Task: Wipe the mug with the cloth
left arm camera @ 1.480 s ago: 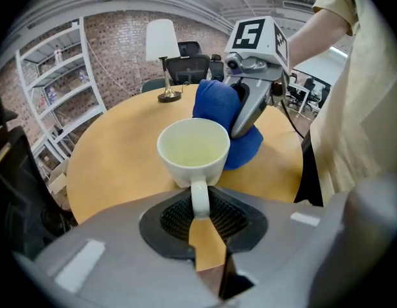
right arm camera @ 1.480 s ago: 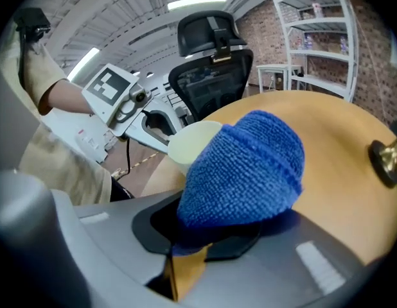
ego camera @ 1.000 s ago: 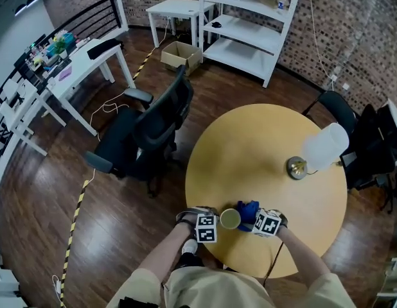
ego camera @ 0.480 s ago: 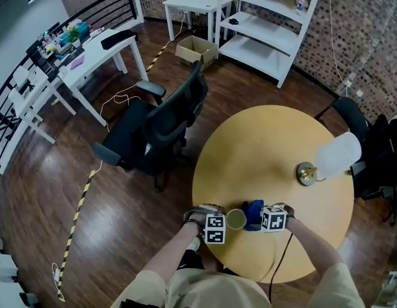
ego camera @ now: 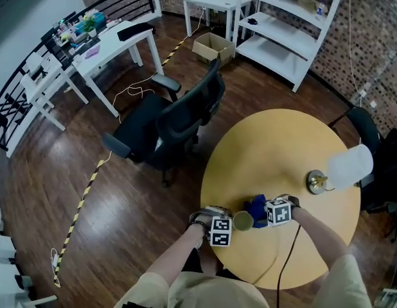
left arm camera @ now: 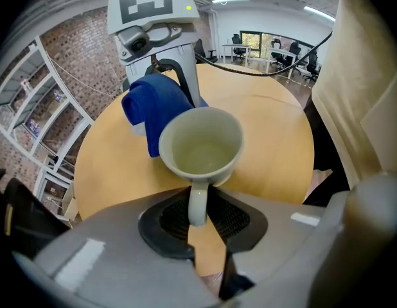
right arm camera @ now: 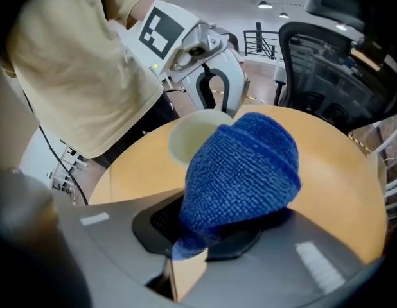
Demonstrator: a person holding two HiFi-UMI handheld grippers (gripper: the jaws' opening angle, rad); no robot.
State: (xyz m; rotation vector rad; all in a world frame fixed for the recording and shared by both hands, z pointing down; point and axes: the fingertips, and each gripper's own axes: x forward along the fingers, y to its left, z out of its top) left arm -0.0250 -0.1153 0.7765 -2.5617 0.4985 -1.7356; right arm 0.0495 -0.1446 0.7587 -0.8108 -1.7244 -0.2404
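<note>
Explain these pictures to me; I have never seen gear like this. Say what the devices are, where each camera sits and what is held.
There is no robot: a person holds a two-jaw tool in each hand. One picture comes from a camera on the person's head, looking down at a round table with a lamp. The other two come from cameras riding on the tools. The left hand-held gripper clamps a mug by its handle. The right hand-held gripper clamps a blue cloth, which lies against the mug's side.

Bright, even overhead strip lighting, soft shadows; gripper views show fisheye bending and dark vignetted edges.
</note>
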